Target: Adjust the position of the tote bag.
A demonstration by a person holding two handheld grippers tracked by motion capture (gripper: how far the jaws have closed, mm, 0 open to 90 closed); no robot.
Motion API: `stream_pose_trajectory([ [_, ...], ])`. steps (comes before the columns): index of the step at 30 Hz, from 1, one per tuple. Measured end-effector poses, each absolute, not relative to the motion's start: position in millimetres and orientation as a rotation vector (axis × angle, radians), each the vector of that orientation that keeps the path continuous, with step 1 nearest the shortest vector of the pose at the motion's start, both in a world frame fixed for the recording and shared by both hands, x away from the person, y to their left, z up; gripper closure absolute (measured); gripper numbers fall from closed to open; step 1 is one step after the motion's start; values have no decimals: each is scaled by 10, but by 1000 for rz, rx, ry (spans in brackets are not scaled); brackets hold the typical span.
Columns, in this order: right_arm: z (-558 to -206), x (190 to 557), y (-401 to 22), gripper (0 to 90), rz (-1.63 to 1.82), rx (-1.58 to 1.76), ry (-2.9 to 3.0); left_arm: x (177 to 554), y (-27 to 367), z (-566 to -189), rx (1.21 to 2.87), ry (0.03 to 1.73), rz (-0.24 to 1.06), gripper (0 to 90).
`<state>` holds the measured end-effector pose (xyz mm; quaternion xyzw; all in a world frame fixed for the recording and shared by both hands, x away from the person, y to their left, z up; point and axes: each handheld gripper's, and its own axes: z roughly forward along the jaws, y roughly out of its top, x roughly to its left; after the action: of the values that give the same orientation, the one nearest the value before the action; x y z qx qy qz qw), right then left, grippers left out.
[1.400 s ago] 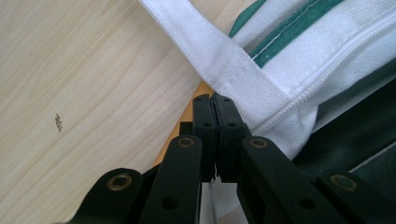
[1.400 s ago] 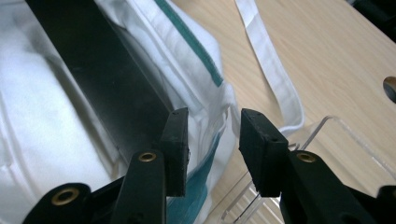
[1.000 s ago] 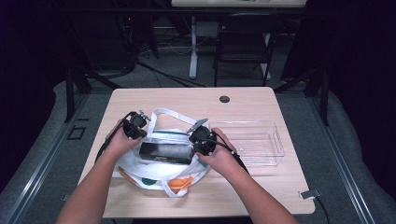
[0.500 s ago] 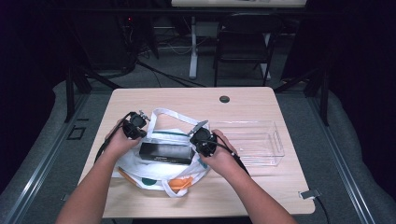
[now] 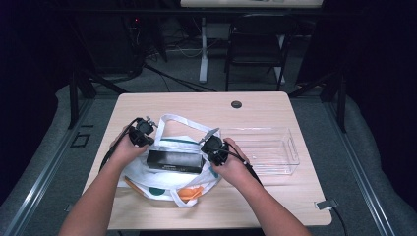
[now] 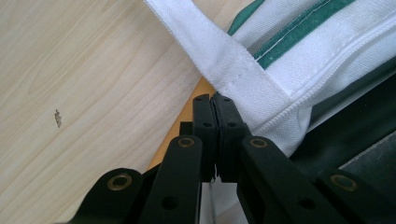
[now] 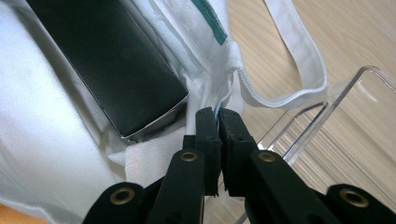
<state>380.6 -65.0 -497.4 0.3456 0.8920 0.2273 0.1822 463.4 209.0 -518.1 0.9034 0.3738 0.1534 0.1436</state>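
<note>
Tote bag, white cloth with green stripes, lies on the near-left part of the wooden table, with a black box resting on it and a clear plastic bin just to its right. In the high view the left gripper sits at the bag's left edge and the right gripper at its right edge; jaw detail is too small to read there. The left gripper view shows the jaws closed on the bag's hem beside a strap. The right gripper view shows jaws that have just been closing, now pinched on the bag's edge, beside the box end; the bin is cut off at the frame.
</note>
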Motion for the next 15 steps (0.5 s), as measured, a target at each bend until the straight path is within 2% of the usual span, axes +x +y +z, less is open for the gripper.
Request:
stream_pose_trajectory([
  [15, -5001, 3833, -632, 879, 634, 985, 2510, 4623, 2092, -5164, 2604, 1087, 441, 889],
])
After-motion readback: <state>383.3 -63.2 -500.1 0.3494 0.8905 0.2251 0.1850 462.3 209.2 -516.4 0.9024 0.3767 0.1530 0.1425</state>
